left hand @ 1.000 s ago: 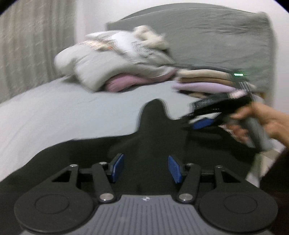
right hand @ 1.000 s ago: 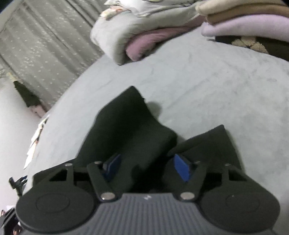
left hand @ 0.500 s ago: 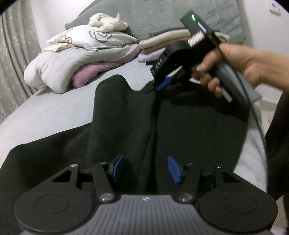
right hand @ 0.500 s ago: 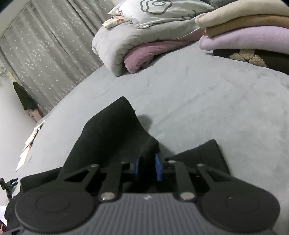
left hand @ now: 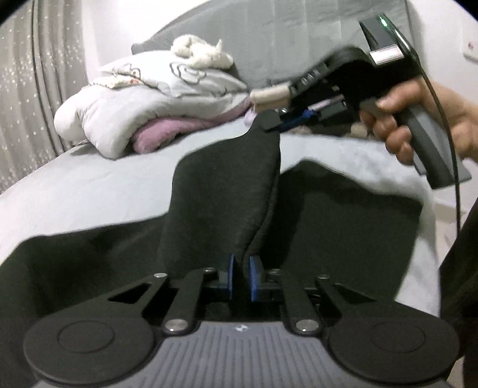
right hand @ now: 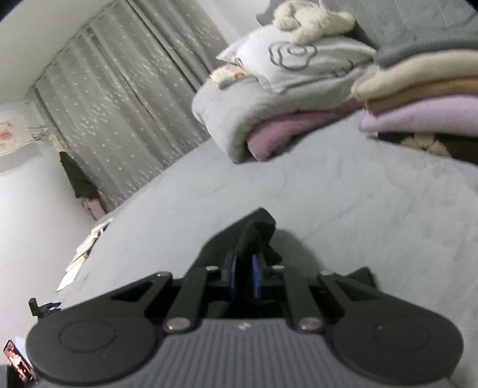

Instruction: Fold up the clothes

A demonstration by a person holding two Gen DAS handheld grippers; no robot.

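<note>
Right now both grippers have hold of the same black garment (left hand: 227, 191), which lies spread over the grey bed (left hand: 83, 191). The left gripper (left hand: 240, 279) is closing: its blue pads (left hand: 229, 277) stand nearly together with a raised ridge of the dark cloth pinched between them. From that pinch the fabric runs up and away as a taut, tent-like fold to the right gripper (left hand: 286, 122), which sits higher above the bed and is held in the person's right hand (left hand: 418, 119) by its grey handle. A green light glows on top of that tool, and a black cable hangs down from it.

Seen from the right wrist, the right gripper (right hand: 244, 280) has its fingers drawn close together and clamped on a bunched tip of the black cloth, which pokes up just past the blue pads (right hand: 257, 279). More of the garment (right hand: 227, 247) drapes below it onto the bed (right hand: 343, 215).

At the far end of the bed, a folded grey duvet (left hand: 125, 119) rests on a pink blanket (left hand: 167, 134), with a flower-print pillow (right hand: 295, 59) and a white plush toy (right hand: 310, 18) on top. Beside it is a stack of folded clothes (right hand: 418, 98) in cream, tan and lilac; a dark item under it is too blurred to make out. Grey curtains (right hand: 119, 104) hang to the left.
</note>
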